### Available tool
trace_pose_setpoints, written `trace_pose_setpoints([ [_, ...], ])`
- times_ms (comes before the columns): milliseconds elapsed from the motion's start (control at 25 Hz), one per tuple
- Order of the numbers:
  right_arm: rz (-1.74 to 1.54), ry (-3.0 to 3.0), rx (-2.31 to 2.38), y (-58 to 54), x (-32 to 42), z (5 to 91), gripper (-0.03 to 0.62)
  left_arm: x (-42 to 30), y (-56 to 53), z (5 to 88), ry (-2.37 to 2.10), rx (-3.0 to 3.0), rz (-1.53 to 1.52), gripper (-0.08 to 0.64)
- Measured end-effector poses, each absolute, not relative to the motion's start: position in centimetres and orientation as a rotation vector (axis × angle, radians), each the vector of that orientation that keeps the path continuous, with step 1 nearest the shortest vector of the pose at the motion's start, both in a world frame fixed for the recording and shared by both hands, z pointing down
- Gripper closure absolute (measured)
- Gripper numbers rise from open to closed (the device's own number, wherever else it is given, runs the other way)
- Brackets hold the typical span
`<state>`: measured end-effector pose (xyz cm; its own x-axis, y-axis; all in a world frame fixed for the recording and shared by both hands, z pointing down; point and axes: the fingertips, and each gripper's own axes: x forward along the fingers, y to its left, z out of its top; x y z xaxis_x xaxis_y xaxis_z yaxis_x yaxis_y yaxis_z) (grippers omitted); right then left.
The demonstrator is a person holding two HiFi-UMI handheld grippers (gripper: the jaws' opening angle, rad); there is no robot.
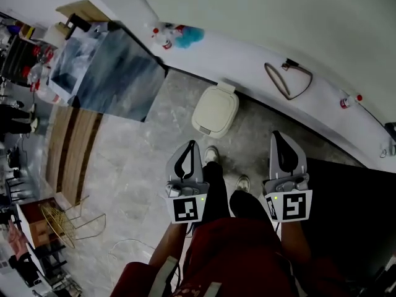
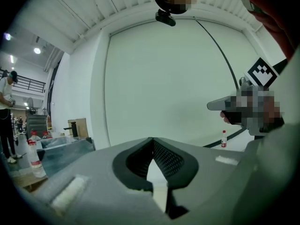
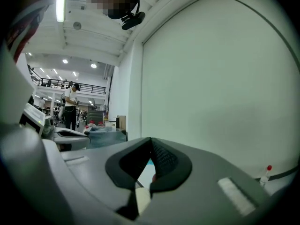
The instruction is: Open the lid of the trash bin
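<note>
cream trash bin [image 1: 203,127] on floor [image 1: 133,166], lid [image 1: 217,106] down. left hand-held gripper [image 1: 191,144] & right hand-held gripper [image 1: 276,135]: jaws closed, empty, both apart from bin.

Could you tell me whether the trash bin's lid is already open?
No, the lid lies flat and closed on the trash bin, which stands on the floor by the wall.
</note>
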<state>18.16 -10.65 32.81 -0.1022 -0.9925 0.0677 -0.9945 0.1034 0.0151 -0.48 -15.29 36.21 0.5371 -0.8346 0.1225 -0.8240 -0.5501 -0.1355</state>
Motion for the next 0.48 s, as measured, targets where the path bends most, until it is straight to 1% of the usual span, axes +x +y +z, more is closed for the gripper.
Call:
trace_pose_setpoints([
  [480,0.306,-2.219,1.921,-15.6,13.9,43.5,0.592,-1.4,-19.5,49.1,1.341,-2.845,-0.548,0.554],
])
